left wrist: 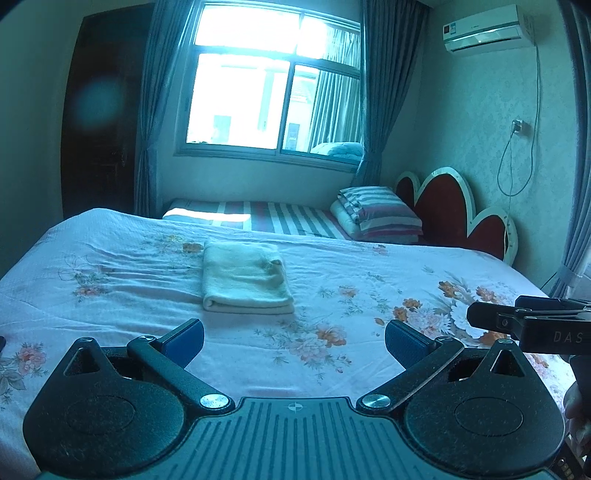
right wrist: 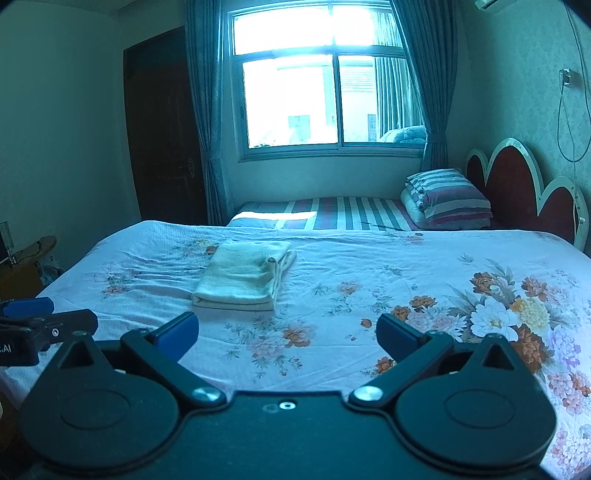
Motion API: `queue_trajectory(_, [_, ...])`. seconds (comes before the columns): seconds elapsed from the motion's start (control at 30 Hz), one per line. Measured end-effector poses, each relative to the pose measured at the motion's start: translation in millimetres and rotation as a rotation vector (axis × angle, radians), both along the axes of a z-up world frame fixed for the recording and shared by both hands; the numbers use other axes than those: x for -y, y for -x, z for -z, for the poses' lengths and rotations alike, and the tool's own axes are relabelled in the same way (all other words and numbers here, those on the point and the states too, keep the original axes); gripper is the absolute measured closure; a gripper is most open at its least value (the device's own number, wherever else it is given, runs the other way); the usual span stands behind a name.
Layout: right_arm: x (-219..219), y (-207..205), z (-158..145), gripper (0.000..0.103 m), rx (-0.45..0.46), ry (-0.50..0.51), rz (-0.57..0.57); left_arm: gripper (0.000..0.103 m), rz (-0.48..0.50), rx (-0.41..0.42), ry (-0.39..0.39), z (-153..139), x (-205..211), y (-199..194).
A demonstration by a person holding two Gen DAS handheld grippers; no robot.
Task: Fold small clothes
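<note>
The pale cloth point(left wrist: 246, 278) lies folded into a neat, thick rectangle on the bed point(left wrist: 110, 314), toward the far edge and a little left of the middle, its rounded fold facing the near edge. One small corner peeks up on its right side, but otherwise the layers sit flush — so I judge the fold itself is done, or very nearly. No other loose garment shows anywhere on the floral sheet, so what is left, if anything, seems to be tidying that corner or fetching another piece from out of view.

The left claw point(left wrist: 294, 338) is released, its blue pads spread wide and gripping nothing, hanging over the near part of the bed short of the cloth. The right claw point(right wrist: 287, 332) is likewise released and empty, beside the left one and just as far back from the cloth.

Between the claws and the cloth there is only bare sheet — nothing blocks a reach. Beyond the far edge sits a lower striped mattress point(right wrist: 332, 212) with a striped pillow point(right wrist: 448, 197) near the red scalloped headboard point(right wrist: 517, 184); a window point(right wrist: 321, 85) with curtains, a dark door point(right wrist: 162, 129) and a wall air conditioner point(left wrist: 487, 27) stand well away.
</note>
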State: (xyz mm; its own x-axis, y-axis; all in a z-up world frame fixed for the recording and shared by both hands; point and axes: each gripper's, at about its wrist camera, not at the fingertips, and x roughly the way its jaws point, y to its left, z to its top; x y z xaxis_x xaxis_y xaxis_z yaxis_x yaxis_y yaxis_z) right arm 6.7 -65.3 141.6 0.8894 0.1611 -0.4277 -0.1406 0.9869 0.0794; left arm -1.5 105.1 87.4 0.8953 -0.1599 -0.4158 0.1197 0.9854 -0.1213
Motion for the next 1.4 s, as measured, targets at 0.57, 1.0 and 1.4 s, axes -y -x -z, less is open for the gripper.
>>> queue_trajectory(0.57, [-3,0,-7,0.0,0.017,-0.013,-0.007,0.0,-0.007,0.014,-0.006,-10,1,-1])
queue_trajectory(1.0, [-1,1,-10,0.0,0.024,-0.014,0.007,0.0,0.005,0.015,-0.008,-11,2,-5])
queue_trajectory(1.4, [-4,-1,-13,0.0,0.034,-0.021,0.016,0.0,0.008,0.029,-0.015,-16,3,-9])
